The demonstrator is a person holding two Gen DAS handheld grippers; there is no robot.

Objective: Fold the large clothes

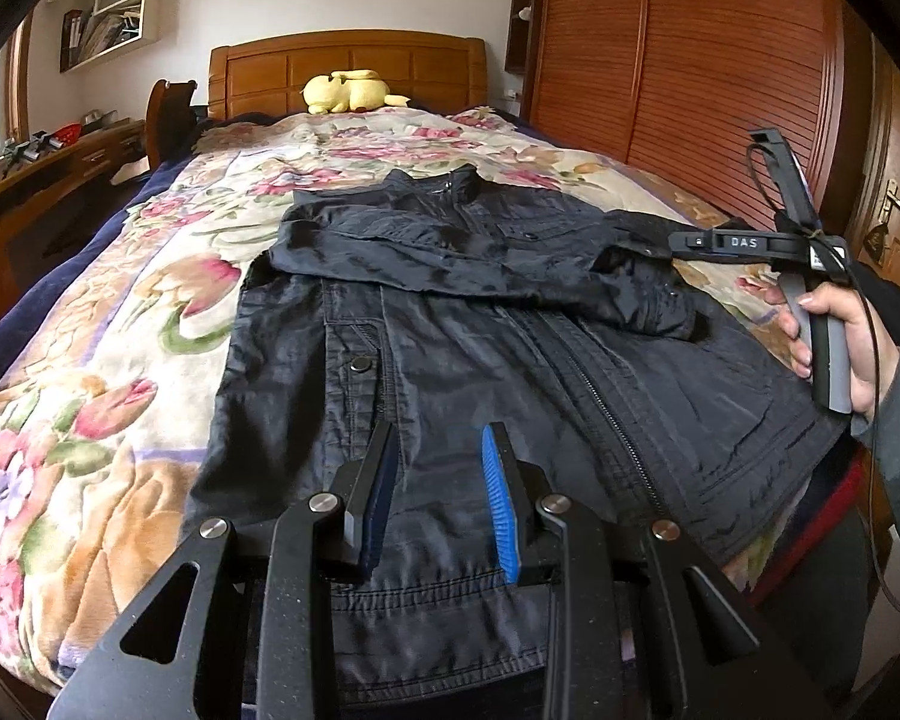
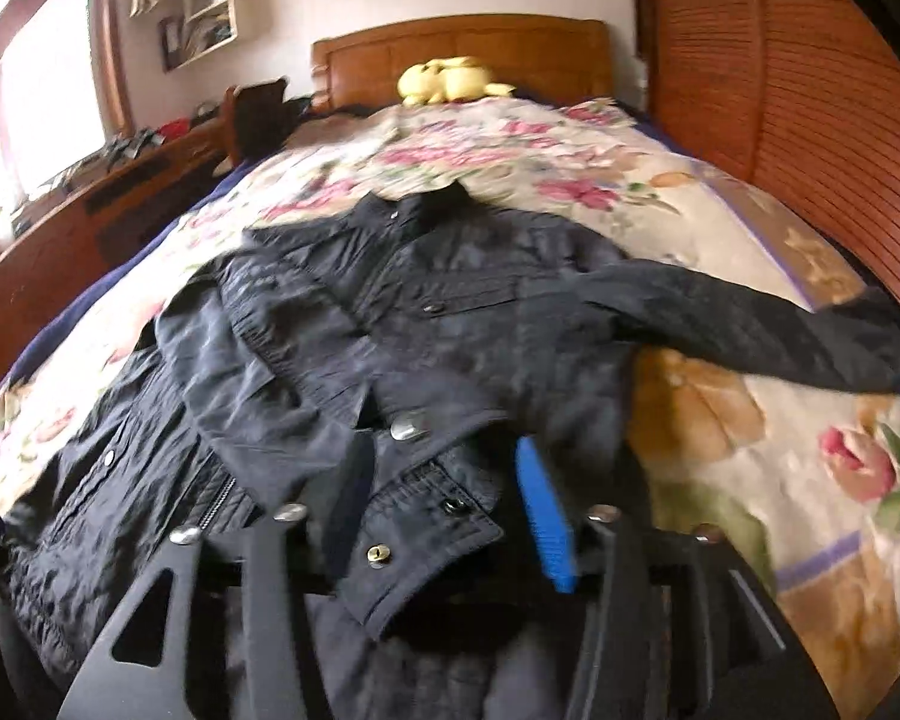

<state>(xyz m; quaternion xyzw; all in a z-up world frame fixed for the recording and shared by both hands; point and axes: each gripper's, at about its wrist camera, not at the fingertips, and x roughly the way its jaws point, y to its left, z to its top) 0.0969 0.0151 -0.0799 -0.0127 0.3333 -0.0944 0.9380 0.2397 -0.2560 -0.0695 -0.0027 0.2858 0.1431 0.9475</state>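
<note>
While the black jacket (image 1: 450, 324) is lying front-up across the centre of the left wrist frame on the floral blanket (image 1: 120, 324), the left gripper (image 1: 441, 480) is hovering at lower centre over the hem, jaws apart and gripping nothing. In the right wrist view, the right gripper (image 2: 444, 504) is straddling a sleeve cuff (image 2: 426, 534) at lower centre, jaws apart and not clamped. Risk, as judged: the slick fabric is liable to slide out of a shallow pinch, undoing the sleeve fold already lying across the chest.
</note>
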